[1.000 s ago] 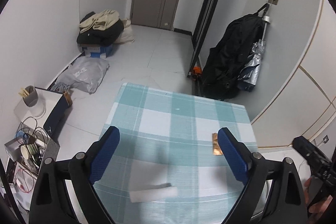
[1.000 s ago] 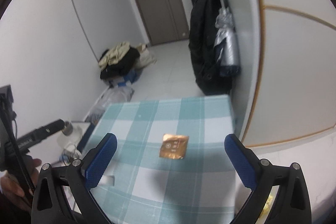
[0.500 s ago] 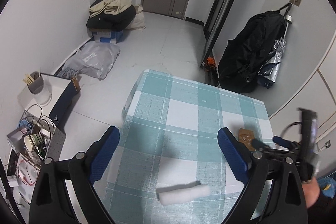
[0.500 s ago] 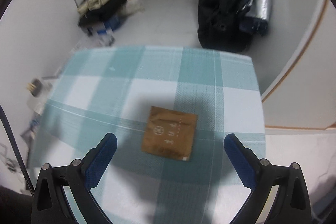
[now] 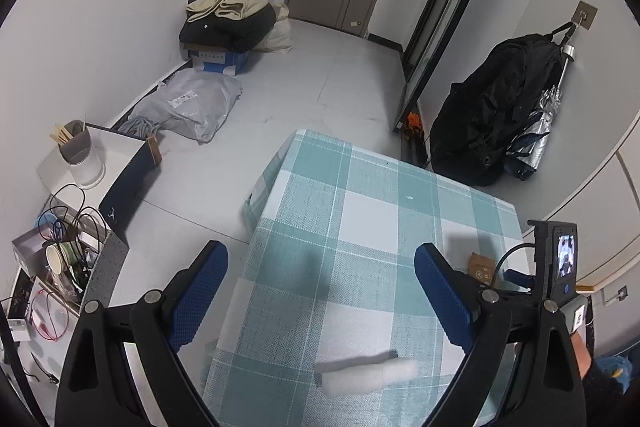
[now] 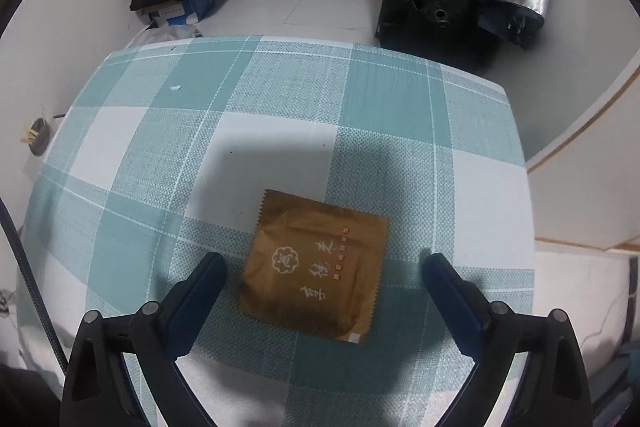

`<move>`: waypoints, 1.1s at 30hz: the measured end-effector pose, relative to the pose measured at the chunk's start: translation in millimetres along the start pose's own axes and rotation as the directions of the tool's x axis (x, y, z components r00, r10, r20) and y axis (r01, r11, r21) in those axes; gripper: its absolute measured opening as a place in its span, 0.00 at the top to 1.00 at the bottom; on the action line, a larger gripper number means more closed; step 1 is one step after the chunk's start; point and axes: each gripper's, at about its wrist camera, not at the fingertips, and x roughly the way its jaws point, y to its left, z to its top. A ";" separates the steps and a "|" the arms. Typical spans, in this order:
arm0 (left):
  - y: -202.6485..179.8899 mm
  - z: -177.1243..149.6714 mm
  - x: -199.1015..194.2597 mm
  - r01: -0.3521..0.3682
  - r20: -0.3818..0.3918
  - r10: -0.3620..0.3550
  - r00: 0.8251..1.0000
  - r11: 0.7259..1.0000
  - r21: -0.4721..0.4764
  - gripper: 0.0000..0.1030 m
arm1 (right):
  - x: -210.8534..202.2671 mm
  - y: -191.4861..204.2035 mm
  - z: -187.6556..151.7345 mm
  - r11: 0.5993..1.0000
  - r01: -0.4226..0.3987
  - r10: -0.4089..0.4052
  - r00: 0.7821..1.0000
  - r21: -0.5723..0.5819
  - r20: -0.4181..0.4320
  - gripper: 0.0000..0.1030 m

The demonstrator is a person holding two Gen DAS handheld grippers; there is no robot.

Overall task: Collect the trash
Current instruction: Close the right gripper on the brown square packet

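Observation:
A flat brown foil packet [image 6: 314, 267] with white print lies on the teal-and-white checked tablecloth [image 6: 280, 115]. My right gripper [image 6: 322, 269] is open and low over the cloth, its blue fingers on either side of the packet, apart from it. The packet also shows in the left wrist view [image 5: 482, 267] at the table's right edge, beside the right gripper's body. A white foam roll [image 5: 370, 377] lies on the cloth near the front. My left gripper [image 5: 320, 277] is open and empty, held above the table's left half, with the roll below and between its fingers.
On the floor stand a blue box with folded clothes [image 5: 228, 23], a grey plastic bag [image 5: 192, 103], a black bag and a silver umbrella [image 5: 496, 115] on the right wall. A low shelf with a cup, cables and chopsticks [image 5: 76, 187] stands left of the table.
My right gripper has dropped down and forward to the brown packet, which now lies between its fingers. My left gripper has risen and shifted left; the foam roll shows lower in its view.

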 end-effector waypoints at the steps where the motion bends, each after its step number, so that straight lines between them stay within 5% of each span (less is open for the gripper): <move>1: -1.3 -0.7 0.5 -0.010 0.001 0.010 1.000 1.000 0.007 0.10 | -0.3 0.4 -1.0 1.000 0.000 0.000 1.000 0.000 0.001 0.04; 5: -4.3 -4.0 5.9 -0.024 -0.016 0.024 1.000 0.999 0.025 0.10 | -8.3 4.8 -2.1 1.000 -0.010 0.010 1.000 -0.018 0.019 0.32; 10: -6.2 -8.7 11.6 -0.012 -0.048 0.013 0.999 1.000 0.023 0.10 | -10.9 8.9 2.1 1.000 -0.019 0.020 1.000 -0.023 0.022 0.49; 22: -10.1 -17.9 16.6 -0.021 -0.069 0.025 0.997 0.998 0.059 0.10 | -23.2 13.5 -6.4 0.997 -0.062 0.063 0.997 -0.046 0.033 0.64; 33: -16.2 -33.1 31.4 0.094 -0.165 -0.077 0.983 0.990 0.101 0.10 | -40.4 6.0 -15.2 0.991 -0.125 0.129 0.990 -0.057 0.066 0.88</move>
